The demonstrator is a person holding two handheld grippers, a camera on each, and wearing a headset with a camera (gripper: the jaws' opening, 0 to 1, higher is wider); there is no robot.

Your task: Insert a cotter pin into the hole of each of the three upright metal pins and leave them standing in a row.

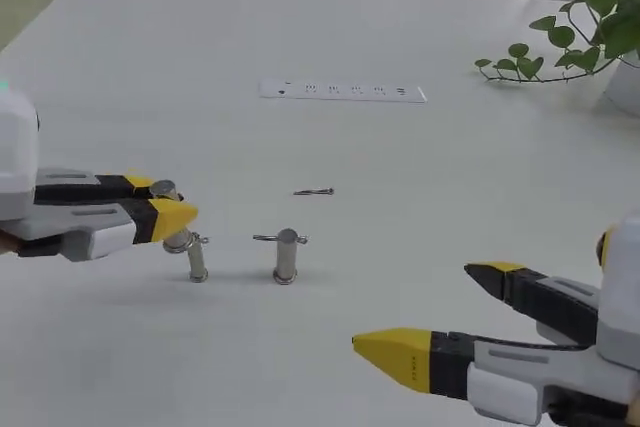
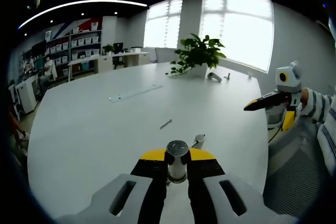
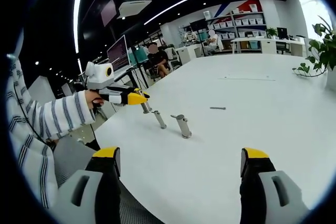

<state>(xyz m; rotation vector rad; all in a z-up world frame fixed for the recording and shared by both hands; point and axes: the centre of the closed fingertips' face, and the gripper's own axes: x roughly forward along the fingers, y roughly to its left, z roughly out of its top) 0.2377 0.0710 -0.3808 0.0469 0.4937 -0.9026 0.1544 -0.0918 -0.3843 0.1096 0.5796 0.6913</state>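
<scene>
My left gripper (image 1: 186, 201) is shut on a metal pin (image 1: 176, 239), which stands between the jaws in the left gripper view (image 2: 177, 157) and hangs above the table (image 1: 330, 37). Just right of it a second pin (image 1: 197, 265) stands upright, with a small cotter loop at its top. A third upright pin (image 1: 287, 257) has a cotter pin (image 1: 265, 238) through its top. One loose cotter pin (image 1: 314, 191) lies farther back on the table. My right gripper (image 1: 415, 307) is open at the near right, holding nothing, well away from the pins.
A white power strip (image 1: 343, 91) lies across the middle of the table. A potted plant (image 1: 590, 27) stands at the far right edge. Office chairs and shelving stand beyond the table.
</scene>
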